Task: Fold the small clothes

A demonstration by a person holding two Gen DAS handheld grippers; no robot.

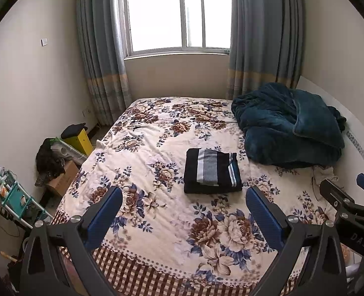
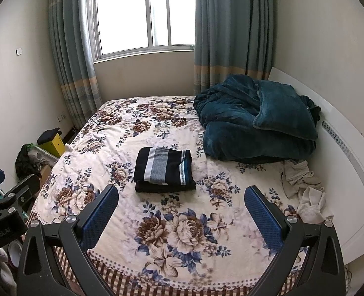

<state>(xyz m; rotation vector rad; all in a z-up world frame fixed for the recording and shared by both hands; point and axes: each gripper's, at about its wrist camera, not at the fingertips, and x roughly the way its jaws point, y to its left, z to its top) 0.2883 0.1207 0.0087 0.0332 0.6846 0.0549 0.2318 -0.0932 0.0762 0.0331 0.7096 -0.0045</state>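
A folded dark garment with grey, white and blue stripes lies flat in the middle of the floral bed; it also shows in the right wrist view. My left gripper is open and empty, held above the near part of the bed, short of the garment. My right gripper is open and empty too, at about the same distance from it. The right gripper's body shows at the right edge of the left wrist view. A small pile of crumpled whitish clothes lies at the bed's right side.
A bunched teal blanket fills the far right of the bed against the white headboard. On the floor at left stand a yellow stool, a cardboard box and a small shelf rack. A curtained window is behind.
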